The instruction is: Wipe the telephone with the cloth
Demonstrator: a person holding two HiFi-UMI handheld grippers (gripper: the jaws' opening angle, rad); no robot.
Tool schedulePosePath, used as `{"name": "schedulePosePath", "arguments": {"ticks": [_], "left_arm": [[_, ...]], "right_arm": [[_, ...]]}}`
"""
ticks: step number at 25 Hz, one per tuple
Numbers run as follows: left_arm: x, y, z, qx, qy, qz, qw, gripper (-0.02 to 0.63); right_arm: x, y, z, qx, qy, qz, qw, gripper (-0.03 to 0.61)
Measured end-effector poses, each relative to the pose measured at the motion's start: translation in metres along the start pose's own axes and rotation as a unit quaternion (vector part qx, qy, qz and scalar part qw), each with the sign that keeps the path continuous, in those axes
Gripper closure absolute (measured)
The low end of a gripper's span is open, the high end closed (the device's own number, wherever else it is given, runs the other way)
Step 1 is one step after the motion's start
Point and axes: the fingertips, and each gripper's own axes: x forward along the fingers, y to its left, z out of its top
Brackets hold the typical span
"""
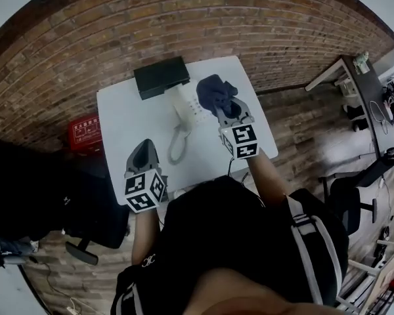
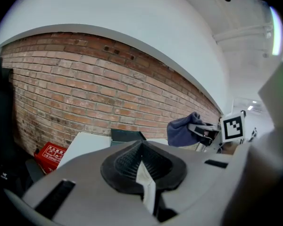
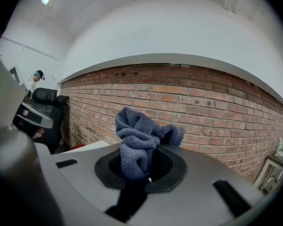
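Head view: white table [image 1: 118, 120] at frame centre, brick all round it. The telephone [image 1: 186, 105], white, sits upper-centre on the table, its base just below a dark flat box [image 1: 161, 76] at the table's top edge. The handset [image 1: 178, 143] lies off the base, lower on the tabletop toward frame centre. The right gripper [image 1: 223, 109] is at the right side of the telephone base, its jaws clenched on a dark blue cloth [image 1: 214, 90]. The cloth is bunched and overlaps the base's upper right corner in this view; contact with the phone cannot be judged. The right gripper view confirms the grasp: the cloth [image 3: 140, 138] is pinched between the black pads of the right gripper [image 3: 147, 167], its bulk crumpled above them, with brick wall behind. In that view's upper left a person [image 3: 37, 77] stands far off beside a dark office chair [image 3: 48, 98]. The left gripper [image 1: 144, 151] hangs over the lower left part of the table, well apart from the telephone. In the left gripper view the left gripper [image 2: 142, 147] has its jaws pressed together with nothing between them. The same view shows, right of centre, the cloth [image 2: 181, 131] in the right gripper [image 2: 203, 132], the dark box [image 2: 127, 135] mid-frame, and the table edge [image 2: 85, 142]. A red box [image 1: 85, 131] sits off the table at its left, also visible lower left in the left gripper view [image 2: 49, 154].
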Motion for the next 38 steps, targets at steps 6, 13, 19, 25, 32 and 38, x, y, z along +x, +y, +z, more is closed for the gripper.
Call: {"name": "schedulePosePath", "arguments": {"ticks": [6,13,19,25,32,38], "left_arm": [[0.01,0.005,0.008,-0.007,-0.001,0.052,0.9986,0.614],[0.007,0.016,0.004,-0.017,-0.001,0.105,0.9943,0.613],[-0.008,0.02,-0.007,-0.03,-0.005,0.143,0.9892,0.613],[-0.025,0.027,-0.019,-0.049,-0.016,0.179,0.9825,0.613],[-0.051,0.038,-0.031,-0.069,-0.024,0.217,0.9736,0.613],[-0.062,0.047,-0.035,-0.079,-0.03,0.235,0.9682,0.614]], "right_arm": [[0.072,-0.025,-0.007,-0.109,0.007,0.018,0.994,0.548],[0.134,-0.02,-0.034,-0.244,0.02,0.057,0.968,0.548],[0.169,0.01,-0.06,-0.287,0.031,0.108,0.951,0.548],[0.195,0.053,-0.097,-0.297,0.062,0.16,0.939,0.548],[0.206,0.101,-0.127,-0.296,0.096,0.21,0.927,0.548],[0.196,0.129,-0.143,-0.244,0.136,0.252,0.926,0.548]]}}
